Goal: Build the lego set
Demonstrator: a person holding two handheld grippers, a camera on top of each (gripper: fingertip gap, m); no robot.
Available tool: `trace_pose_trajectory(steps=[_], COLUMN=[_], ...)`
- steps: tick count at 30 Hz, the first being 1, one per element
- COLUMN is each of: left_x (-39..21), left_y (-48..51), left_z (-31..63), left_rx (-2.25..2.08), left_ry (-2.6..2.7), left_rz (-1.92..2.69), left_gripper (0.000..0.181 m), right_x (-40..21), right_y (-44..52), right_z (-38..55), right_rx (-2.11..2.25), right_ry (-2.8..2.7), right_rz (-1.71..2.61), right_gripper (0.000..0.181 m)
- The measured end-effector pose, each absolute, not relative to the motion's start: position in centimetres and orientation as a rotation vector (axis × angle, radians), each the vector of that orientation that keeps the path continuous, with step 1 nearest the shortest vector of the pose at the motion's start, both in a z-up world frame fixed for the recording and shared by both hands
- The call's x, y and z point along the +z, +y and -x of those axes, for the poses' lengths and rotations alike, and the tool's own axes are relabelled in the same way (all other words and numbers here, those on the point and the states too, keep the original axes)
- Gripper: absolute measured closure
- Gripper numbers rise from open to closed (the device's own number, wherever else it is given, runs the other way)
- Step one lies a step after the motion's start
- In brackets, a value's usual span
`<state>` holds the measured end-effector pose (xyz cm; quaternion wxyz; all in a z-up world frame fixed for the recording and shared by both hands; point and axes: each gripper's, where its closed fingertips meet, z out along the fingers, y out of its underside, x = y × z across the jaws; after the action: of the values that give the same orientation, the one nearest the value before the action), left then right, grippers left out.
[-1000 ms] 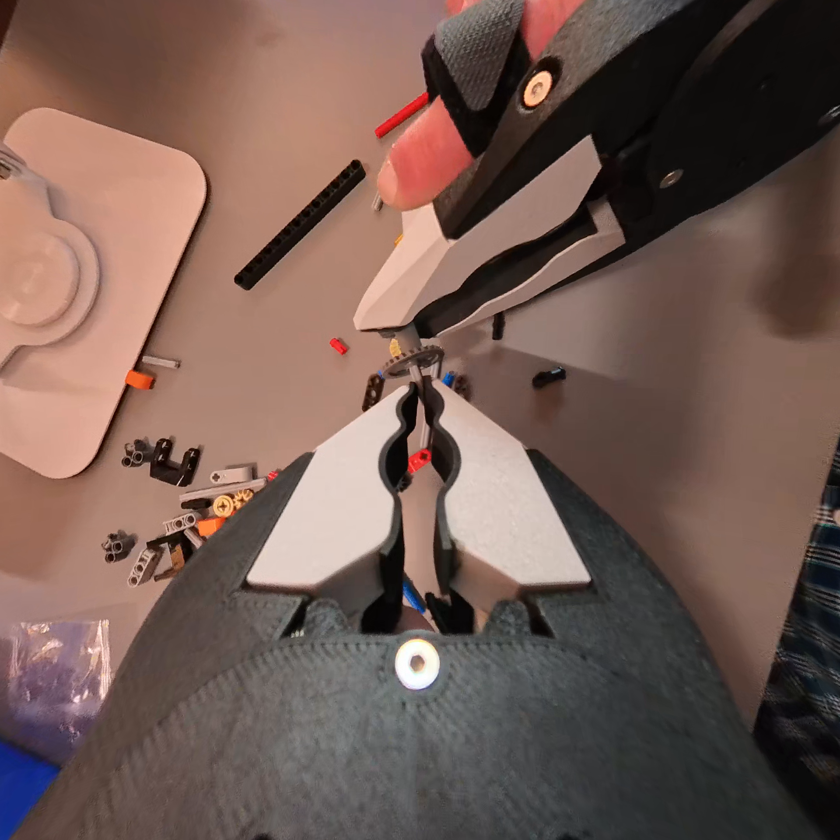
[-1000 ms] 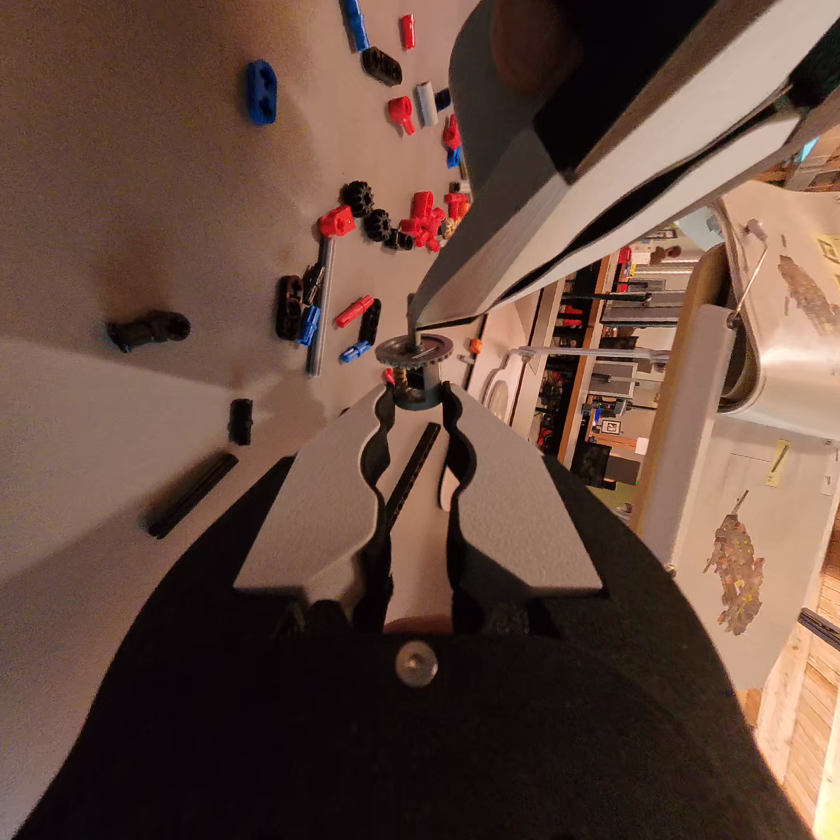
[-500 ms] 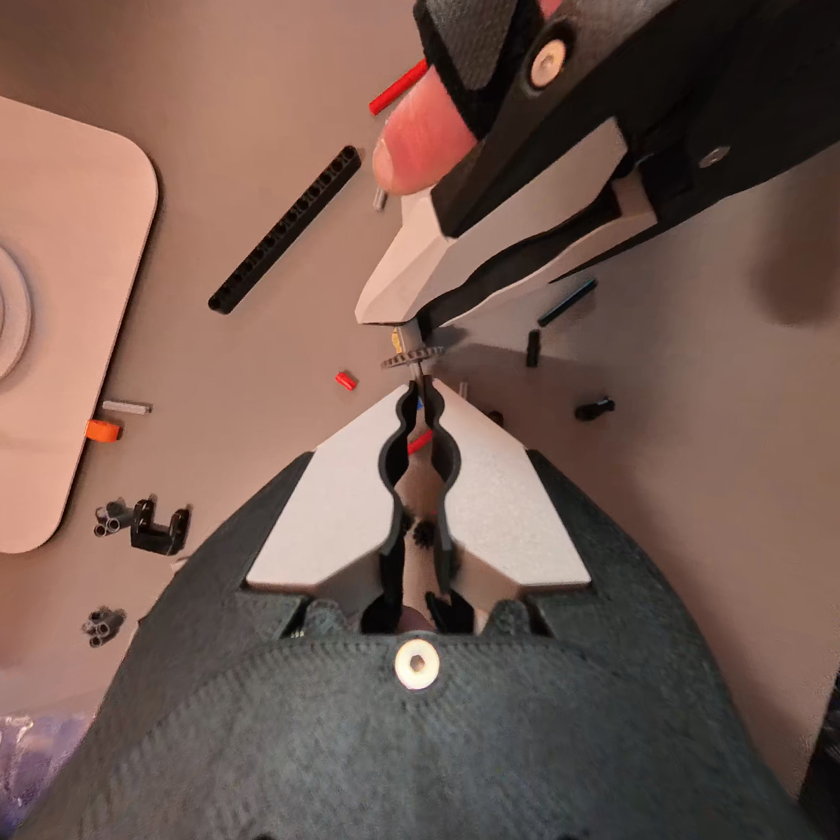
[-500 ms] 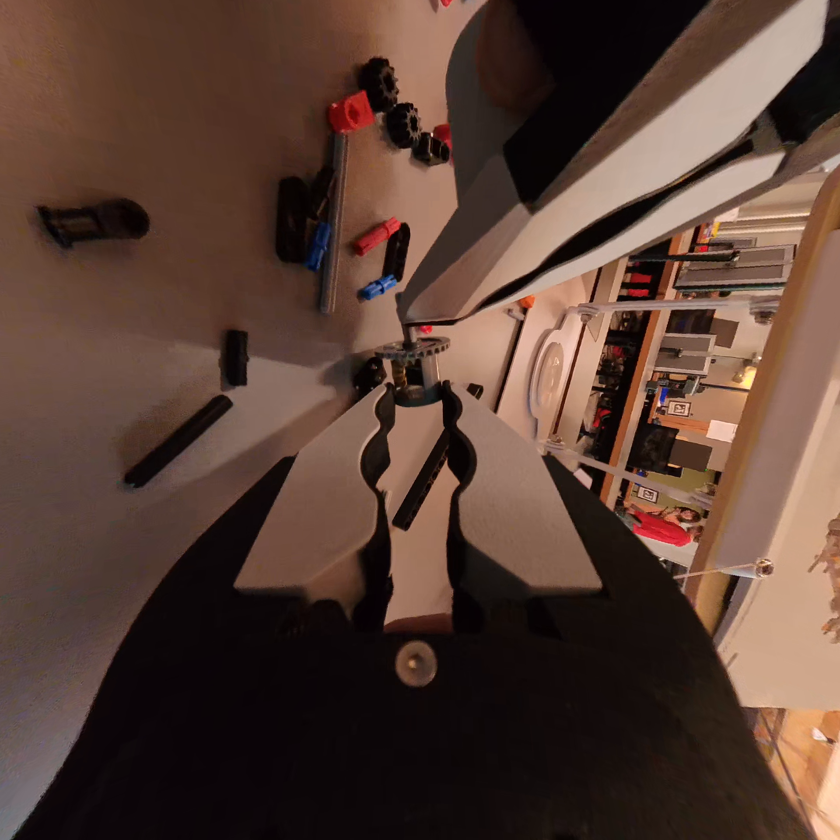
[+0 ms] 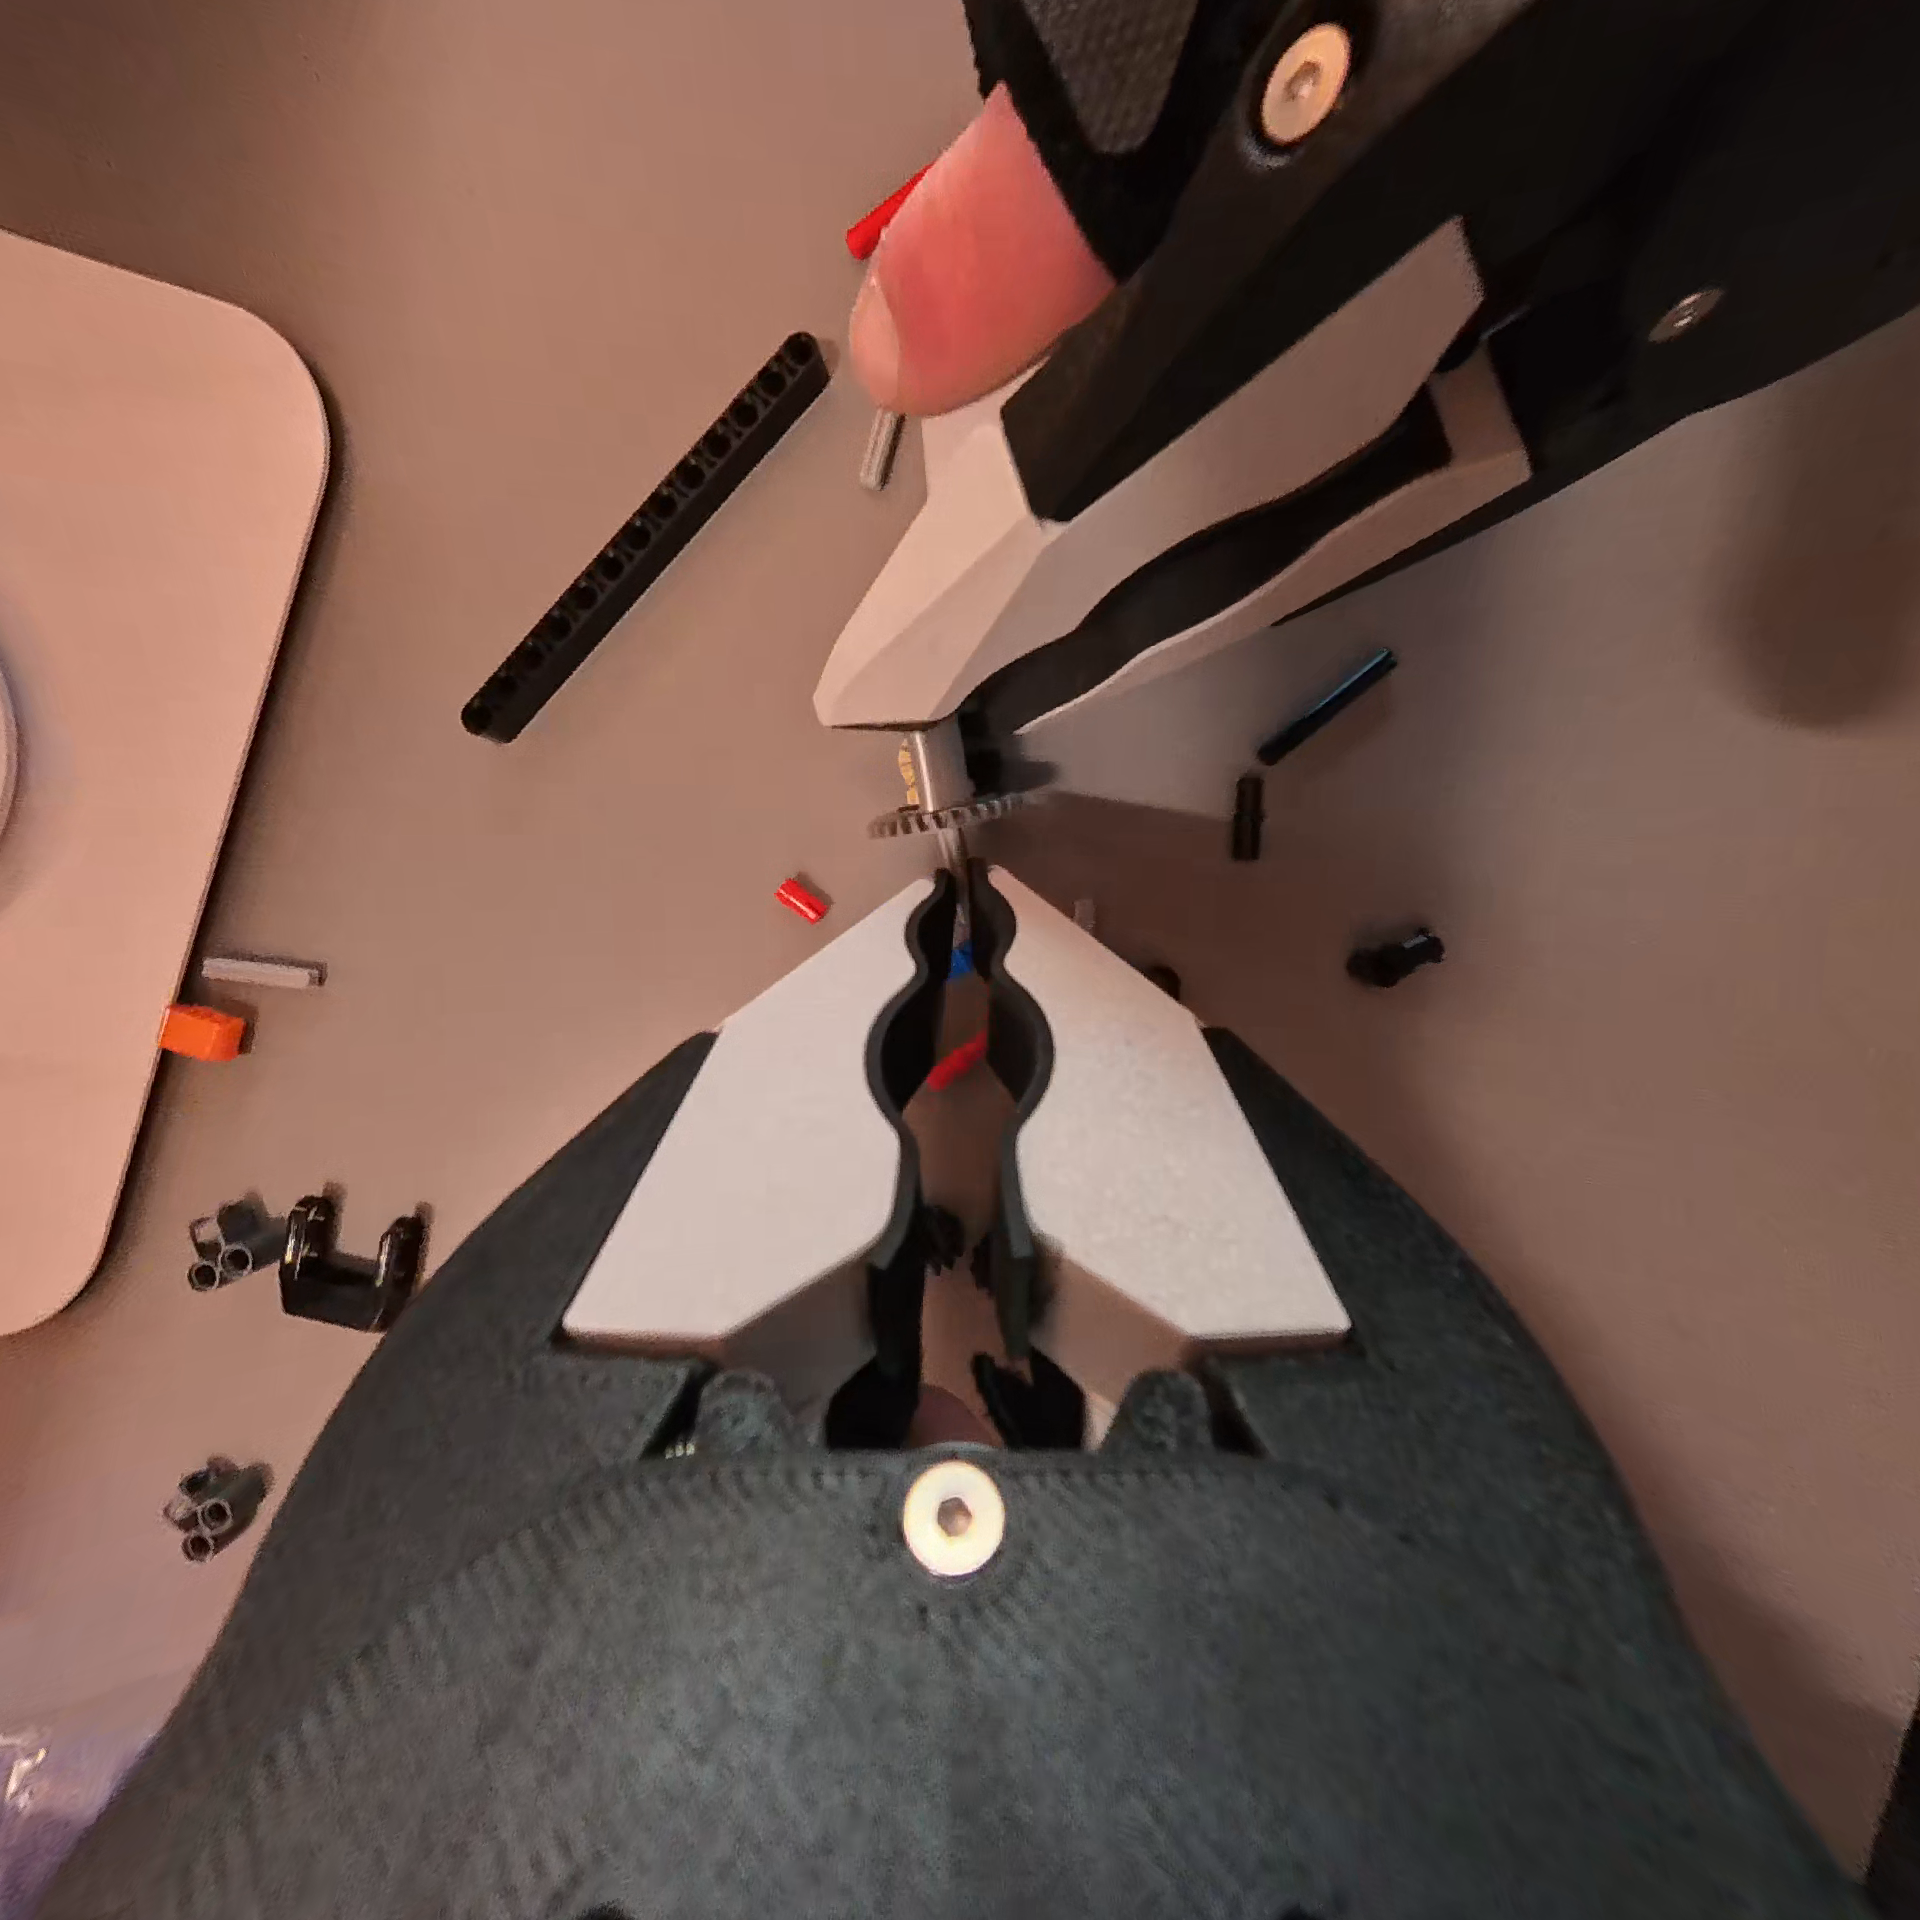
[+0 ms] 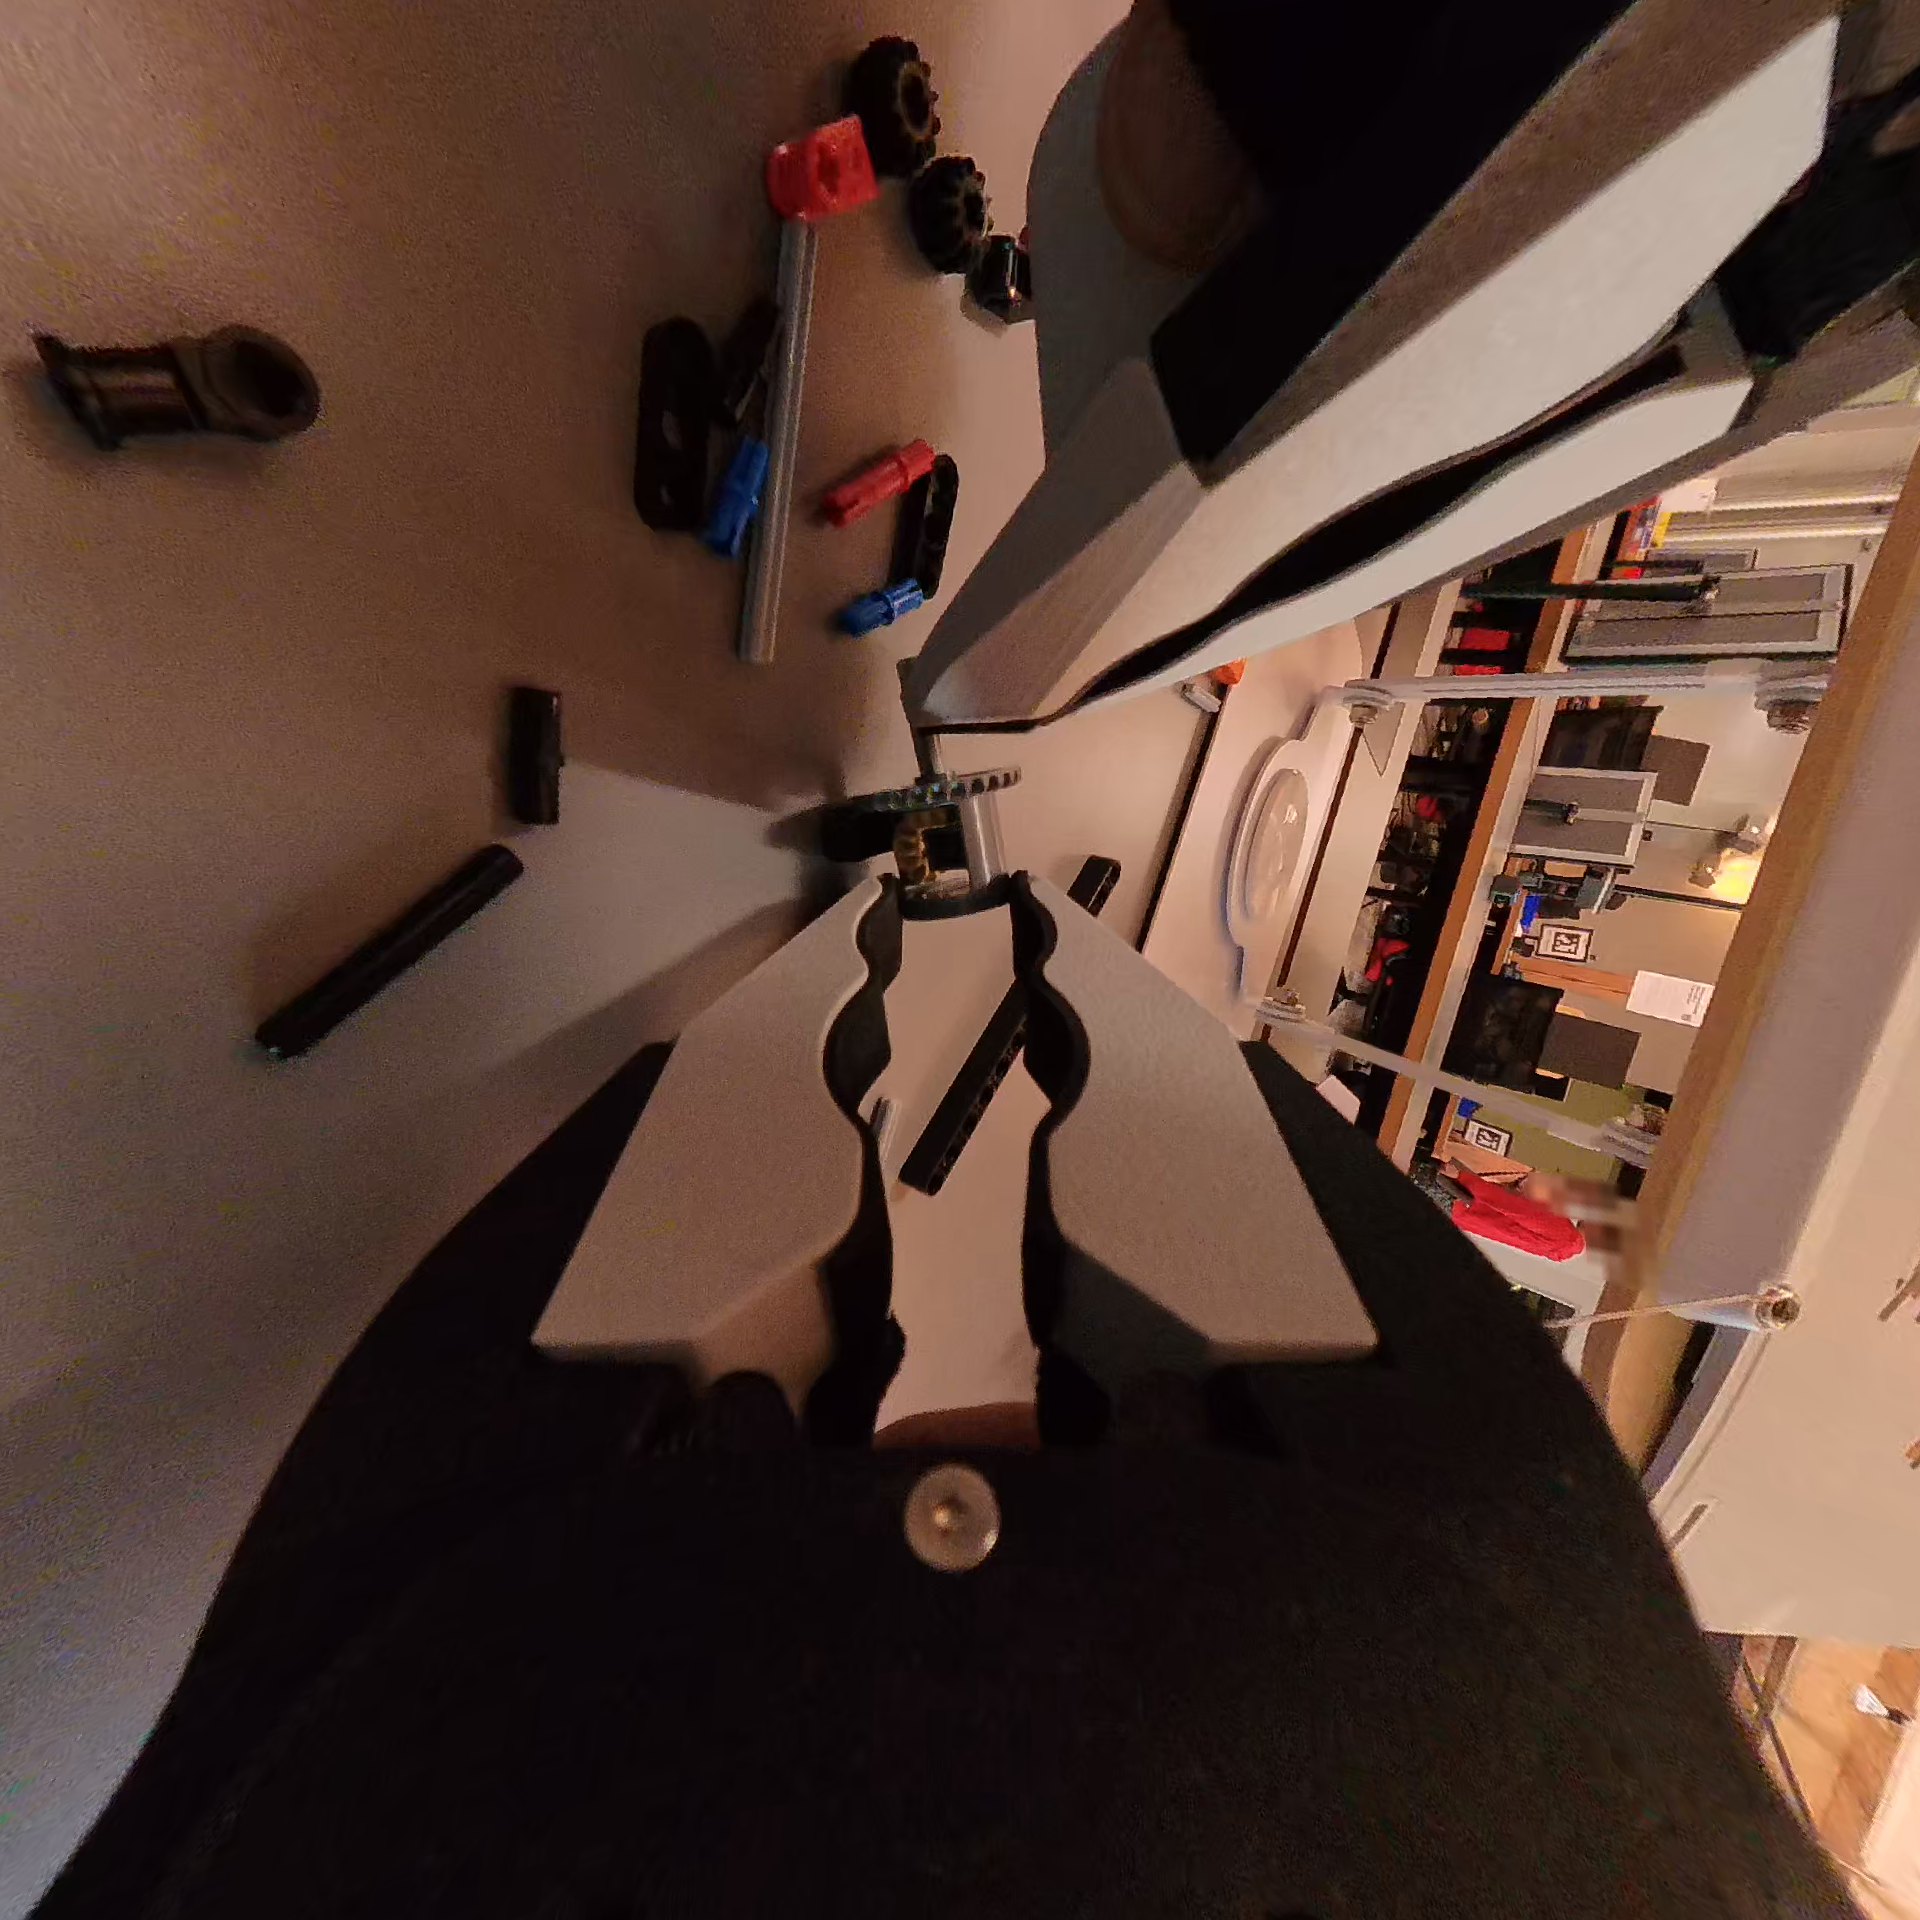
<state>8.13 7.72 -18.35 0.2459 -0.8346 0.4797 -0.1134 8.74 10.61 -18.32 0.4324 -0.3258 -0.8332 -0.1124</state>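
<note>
A small gear assembly hangs between my two grippers above the grey table: a grey toothed gear (image 5: pixel 951 821) on a thin axle, with a tan gear and a dark housing under it in the right wrist view (image 6: pixel 935 795). My left gripper (image 5: pixel 961 883) is shut on the thin axle end just below the gear. My right gripper (image 6: pixel 951 894) is shut on the dark round housing. Each gripper shows in the other's view, coming in from the top right: the right one (image 5: pixel 935 727) and the left one (image 6: pixel 925 717). A person's thumb (image 5: pixel 956 301) rests on the right gripper.
A long black beam (image 5: pixel 644 540), a red pin (image 5: pixel 800 899), a black bracket (image 5: pixel 343 1262) and an orange piece (image 5: pixel 203 1031) lie by a white board (image 5: pixel 125 727). A grey axle with a red bush (image 6: pixel 774 447), black gears (image 6: pixel 899 104) and a black rod (image 6: pixel 390 951) lie to the left. The tips of both grippers are at nearly the same place. The black rod (image 6: pixel 390 951) is about equally far from each gripper, around 8 cm. Look for it in the left wrist view (image 5: pixel 1321 723) too.
Both grippers stay shut on the gear assembly and have shifted together over the table. The loose parts have slid left in the left view and grown larger in the right view. The gear now looks tilted.
</note>
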Motion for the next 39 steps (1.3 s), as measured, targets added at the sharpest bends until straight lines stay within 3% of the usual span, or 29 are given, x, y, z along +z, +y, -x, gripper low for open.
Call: trace_pose_trajectory(steps=[1, 39], left_x=[-18.3, -18.7], left_y=[7.8, 9.4], left_z=[-8.1, -8.3], left_rx=[-0.314, -0.317], left_ry=[1.308, 1.304], left_rz=[2.276, 2.277], left_gripper=[0.180, 0.181], right_x=[-18.3, -18.3], right_y=[10.7, 12.1], right_z=[-8.8, -9.8], right_rx=[-0.280, -0.104], right_ry=[-2.077, -2.124], right_rz=[0.813, 0.834], right_gripper=[0.162, 0.160])
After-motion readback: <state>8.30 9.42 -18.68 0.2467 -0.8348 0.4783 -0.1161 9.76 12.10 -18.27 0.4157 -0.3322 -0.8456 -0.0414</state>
